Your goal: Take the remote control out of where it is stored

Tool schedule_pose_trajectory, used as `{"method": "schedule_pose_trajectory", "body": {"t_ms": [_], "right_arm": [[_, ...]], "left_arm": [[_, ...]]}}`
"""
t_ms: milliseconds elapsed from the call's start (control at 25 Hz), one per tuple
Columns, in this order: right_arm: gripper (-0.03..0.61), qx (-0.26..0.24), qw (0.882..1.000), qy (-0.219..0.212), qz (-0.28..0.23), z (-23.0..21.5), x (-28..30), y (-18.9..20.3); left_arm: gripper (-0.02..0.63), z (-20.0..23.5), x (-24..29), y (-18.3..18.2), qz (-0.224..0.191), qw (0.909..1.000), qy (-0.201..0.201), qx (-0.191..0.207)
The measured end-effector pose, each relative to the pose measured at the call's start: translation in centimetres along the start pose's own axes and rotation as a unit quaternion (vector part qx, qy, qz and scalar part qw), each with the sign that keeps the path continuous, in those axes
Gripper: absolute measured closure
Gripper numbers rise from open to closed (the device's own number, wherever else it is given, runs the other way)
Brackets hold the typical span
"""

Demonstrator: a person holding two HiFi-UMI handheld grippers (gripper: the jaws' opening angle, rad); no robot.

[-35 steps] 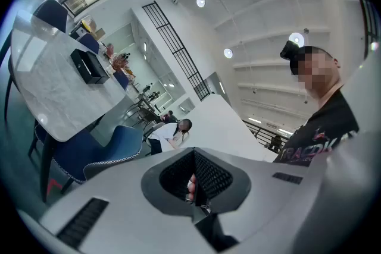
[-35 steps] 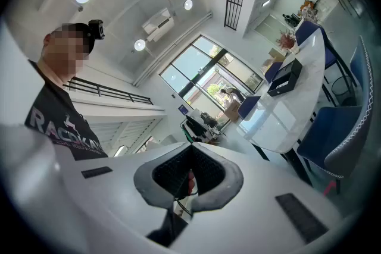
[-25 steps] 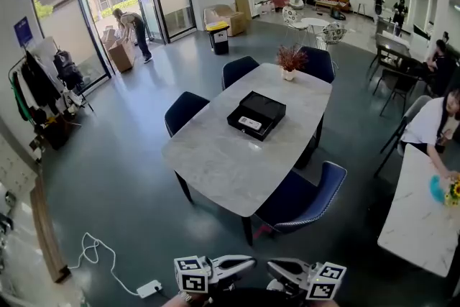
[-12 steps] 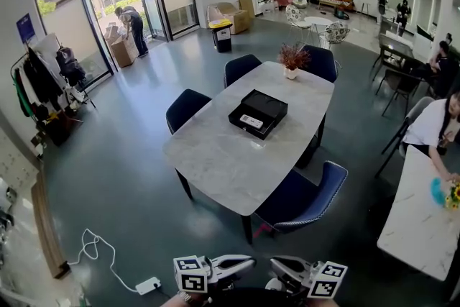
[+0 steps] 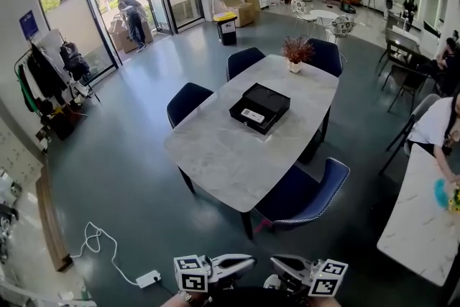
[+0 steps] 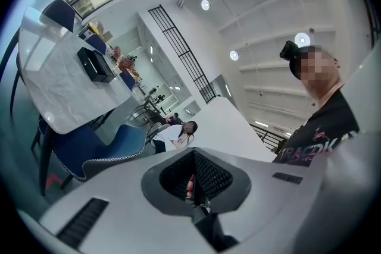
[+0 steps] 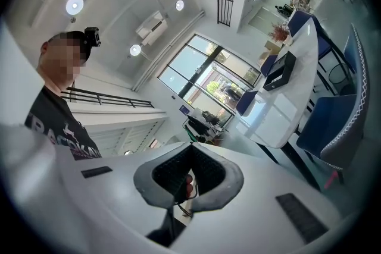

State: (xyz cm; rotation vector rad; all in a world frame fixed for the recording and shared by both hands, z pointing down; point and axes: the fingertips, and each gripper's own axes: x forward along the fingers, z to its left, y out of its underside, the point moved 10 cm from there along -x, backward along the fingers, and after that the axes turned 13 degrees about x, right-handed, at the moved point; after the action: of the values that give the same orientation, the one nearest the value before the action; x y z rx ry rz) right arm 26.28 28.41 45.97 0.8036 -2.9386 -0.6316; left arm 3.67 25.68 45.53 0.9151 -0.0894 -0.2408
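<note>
A black open box lies on the marble table, far ahead of me, and a small white remote control rests inside it. Both grippers are close to my body at the bottom edge of the head view, far from the table. My left gripper and right gripper point toward each other, both shut and empty. In the left gripper view the left gripper tilts up at the ceiling, with the box far off. The right gripper also points upward, and the box is distant.
Blue chairs ring the table, and a potted plant stands at its far end. A white cable and power strip lie on the floor at lower left. A second marble table with a seated person stands at right.
The head view has drifted slightly, so the table and box sit a little higher and to the right. Both grippers stay shut in the same place.
</note>
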Motion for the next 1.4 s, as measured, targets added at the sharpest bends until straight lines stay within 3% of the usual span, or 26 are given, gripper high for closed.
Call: {"method": "schedule_pose_trajectory", "body": {"t_ms": [800, 1120, 1400], "right_arm": [[0.569, 0.035, 0.999, -0.029, 0.026, -2.4, -3.1, -2.8], [0.569, 0.039, 0.999, -0.012, 0.009, -2.9, 0.0, -2.8], [0.569, 0.042, 0.999, 0.000, -0.025, -3.1, 7.1, -2.4]], "left_arm": [[0.607, -1.5, 3.4, 1.2, -0.014, 0.9984, -0.054, 0.008], [0.607, 0.8, 1.1, -0.1, -0.018, 0.9990, -0.041, 0.003], [0.607, 5.4, -4.1, -4.6, -0.001, 0.9998, -0.019, 0.009]]}}
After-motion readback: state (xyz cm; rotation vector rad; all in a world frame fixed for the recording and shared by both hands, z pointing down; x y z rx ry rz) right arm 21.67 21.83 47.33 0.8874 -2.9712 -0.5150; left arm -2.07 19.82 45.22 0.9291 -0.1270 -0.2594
